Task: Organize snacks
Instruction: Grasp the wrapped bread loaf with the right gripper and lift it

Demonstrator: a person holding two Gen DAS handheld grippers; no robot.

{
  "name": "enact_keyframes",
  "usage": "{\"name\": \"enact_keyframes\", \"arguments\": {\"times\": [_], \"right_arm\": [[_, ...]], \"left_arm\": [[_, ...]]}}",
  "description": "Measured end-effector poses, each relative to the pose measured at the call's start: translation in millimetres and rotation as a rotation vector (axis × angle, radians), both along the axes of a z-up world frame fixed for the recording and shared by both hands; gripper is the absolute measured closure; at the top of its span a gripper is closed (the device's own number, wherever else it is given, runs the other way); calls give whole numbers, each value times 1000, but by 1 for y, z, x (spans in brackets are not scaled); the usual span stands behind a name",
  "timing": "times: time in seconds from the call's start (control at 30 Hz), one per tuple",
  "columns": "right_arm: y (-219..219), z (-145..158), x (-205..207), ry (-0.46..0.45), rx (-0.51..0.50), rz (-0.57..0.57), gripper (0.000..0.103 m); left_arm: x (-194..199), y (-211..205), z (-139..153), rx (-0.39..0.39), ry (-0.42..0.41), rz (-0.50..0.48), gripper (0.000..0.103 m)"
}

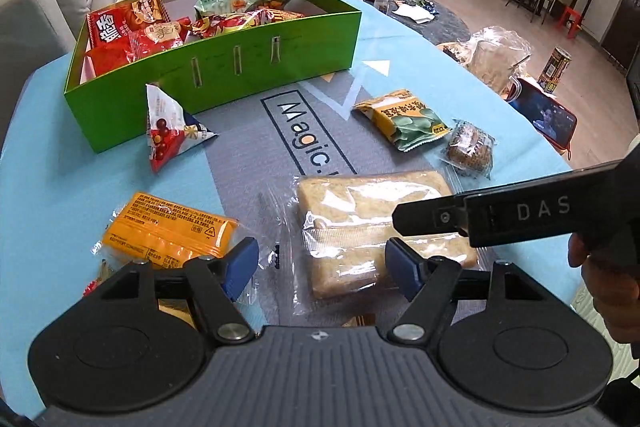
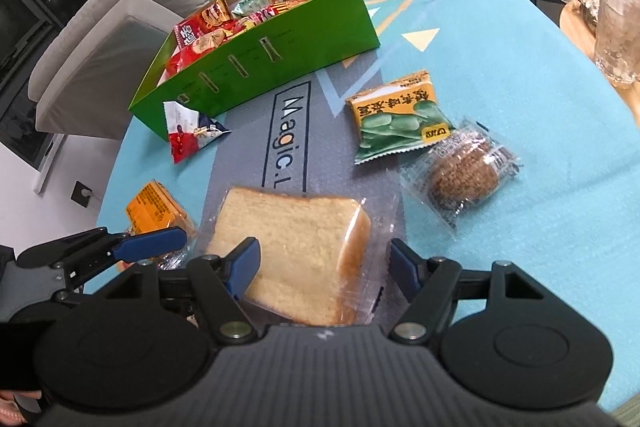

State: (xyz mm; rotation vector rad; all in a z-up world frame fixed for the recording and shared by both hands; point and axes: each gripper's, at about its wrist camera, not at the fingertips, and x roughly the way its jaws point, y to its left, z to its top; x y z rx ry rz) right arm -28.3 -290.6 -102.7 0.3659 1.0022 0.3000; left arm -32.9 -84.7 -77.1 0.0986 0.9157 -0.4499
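OPEN: bare grey mat centre (image 2: pixel 256 163) between bread packet (image 2: pixel 296 251) and green box (image 2: pixel 256 67) | BLOCKED FAR: box wall, triangular packet (image 2: pixel 192 135) against it | RIGHT: bean packet (image 2: pixel 396 123) touching round cake packet (image 2: pixel 460 175) | LEFT: orange packet (image 2: pixel 154 211) beside bread, left gripper (image 2: pixel 160 247) over it.

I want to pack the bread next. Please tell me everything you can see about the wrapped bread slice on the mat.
The wrapped bread slice is a thick, pale yellow, squarish piece with a darker crust edge, sealed in a clear, crinkled plastic wrapper. It lies flat on the grey mat, between the orange packet and the round brown cake. Both grippers hang open close around it; whether their fingers touch the wrapper cannot be told.
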Motion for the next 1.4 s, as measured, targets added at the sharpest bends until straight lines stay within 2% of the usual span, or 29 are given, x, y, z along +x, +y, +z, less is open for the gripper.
{"name": "enact_keyframes", "arguments": {"times": [0.1, 0.17, 0.23, 0.53, 0.73, 0.9, 1.4], "right_arm": [[2, 1, 2, 0, 0, 0, 34], [3, 1, 3, 0, -1, 1, 34], [4, 1, 4, -7, -9, 5, 37], [10, 6, 9, -44, -45, 26, 48], [9, 17, 6, -78, -33, 19, 48], [8, 35, 6, -142, -24, 16, 48], [19, 86, 45, -323, -10, 63, 48]], "left_arm": [[1, 1, 0, -13, 0, 7, 38], [2, 1, -1, -32, 6, 2, 49], [4, 2, -1, -73, 34, -1, 54], [1, -5, 4, -49, 7, 4, 56], [-1, -5, 18, -56, -34, 2, 56], [-2, -6, 35, -52, -94, 3, 56], [33, 2, 84, -32, -212, 78, 56]]}}
